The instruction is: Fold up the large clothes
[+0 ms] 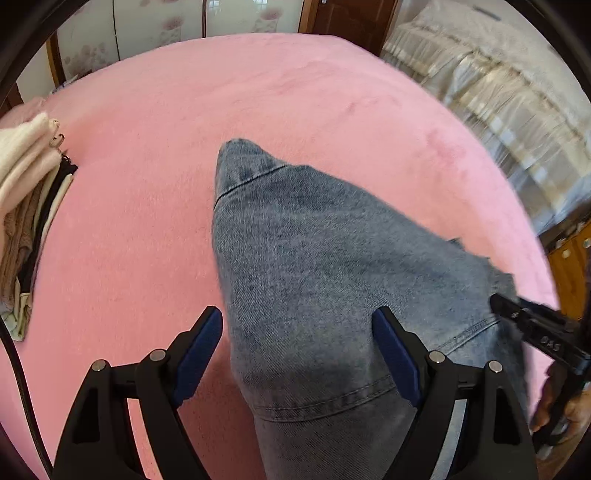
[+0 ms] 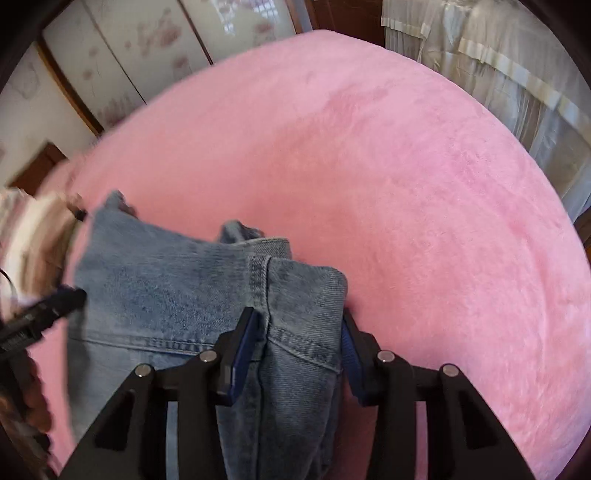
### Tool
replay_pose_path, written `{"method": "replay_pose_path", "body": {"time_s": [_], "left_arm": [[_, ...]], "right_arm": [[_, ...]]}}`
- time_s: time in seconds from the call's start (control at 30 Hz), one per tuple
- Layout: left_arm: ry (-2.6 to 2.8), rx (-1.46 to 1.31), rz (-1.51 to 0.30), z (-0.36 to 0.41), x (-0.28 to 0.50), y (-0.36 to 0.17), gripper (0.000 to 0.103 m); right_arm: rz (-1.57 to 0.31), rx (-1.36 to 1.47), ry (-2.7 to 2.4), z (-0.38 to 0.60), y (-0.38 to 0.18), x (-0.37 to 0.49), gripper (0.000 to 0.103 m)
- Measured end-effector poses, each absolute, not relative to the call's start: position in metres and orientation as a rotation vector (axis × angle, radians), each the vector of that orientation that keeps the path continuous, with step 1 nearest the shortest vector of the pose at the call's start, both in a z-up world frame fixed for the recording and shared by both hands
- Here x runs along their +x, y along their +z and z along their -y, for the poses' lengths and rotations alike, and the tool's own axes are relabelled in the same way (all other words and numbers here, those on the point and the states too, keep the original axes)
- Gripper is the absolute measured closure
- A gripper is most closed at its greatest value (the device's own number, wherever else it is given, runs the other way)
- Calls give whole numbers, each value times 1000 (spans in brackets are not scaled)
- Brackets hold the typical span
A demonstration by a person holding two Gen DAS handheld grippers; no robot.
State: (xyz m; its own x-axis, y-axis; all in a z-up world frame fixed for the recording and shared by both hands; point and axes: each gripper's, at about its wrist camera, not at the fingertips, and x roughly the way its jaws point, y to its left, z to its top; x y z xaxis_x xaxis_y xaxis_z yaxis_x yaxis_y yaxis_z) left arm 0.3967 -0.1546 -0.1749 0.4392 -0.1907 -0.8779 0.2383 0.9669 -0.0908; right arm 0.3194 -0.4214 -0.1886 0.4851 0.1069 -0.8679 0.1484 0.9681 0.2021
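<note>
Lying on the fuzzy pink blanket [image 1: 155, 221], faded blue denim jeans [image 1: 314, 266] sit between the wide left gripper [image 1: 297, 325]; the right gripper [image 2: 299, 325] pinches their folded edge.

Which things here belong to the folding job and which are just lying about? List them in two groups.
Part of the job:
jeans
left gripper
right gripper
pink blanket they lie on

Just lying about:
stack of folded clothes at the bed's edge
curtains
wardrobe doors
</note>
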Motion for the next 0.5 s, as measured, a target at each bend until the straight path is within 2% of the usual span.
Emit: {"method": "replay_pose_path", "body": {"time_s": [0.13, 0.23, 0.3, 0.5], "left_arm": [[-253, 45, -1071, 155, 393, -186, 21], [-278, -2, -1083, 147, 395, -185, 21], [-276, 26, -1066, 147, 390, -177, 21], [-303, 94, -899, 157, 368, -126, 21]], "right_arm": [[-1068, 290, -20, 428, -198, 316, 59], [-1070, 306, -32, 435, -196, 314, 48], [-1067, 273, -64, 433, -186, 310, 47], [-841, 147, -56, 407, -128, 289, 47]]}}
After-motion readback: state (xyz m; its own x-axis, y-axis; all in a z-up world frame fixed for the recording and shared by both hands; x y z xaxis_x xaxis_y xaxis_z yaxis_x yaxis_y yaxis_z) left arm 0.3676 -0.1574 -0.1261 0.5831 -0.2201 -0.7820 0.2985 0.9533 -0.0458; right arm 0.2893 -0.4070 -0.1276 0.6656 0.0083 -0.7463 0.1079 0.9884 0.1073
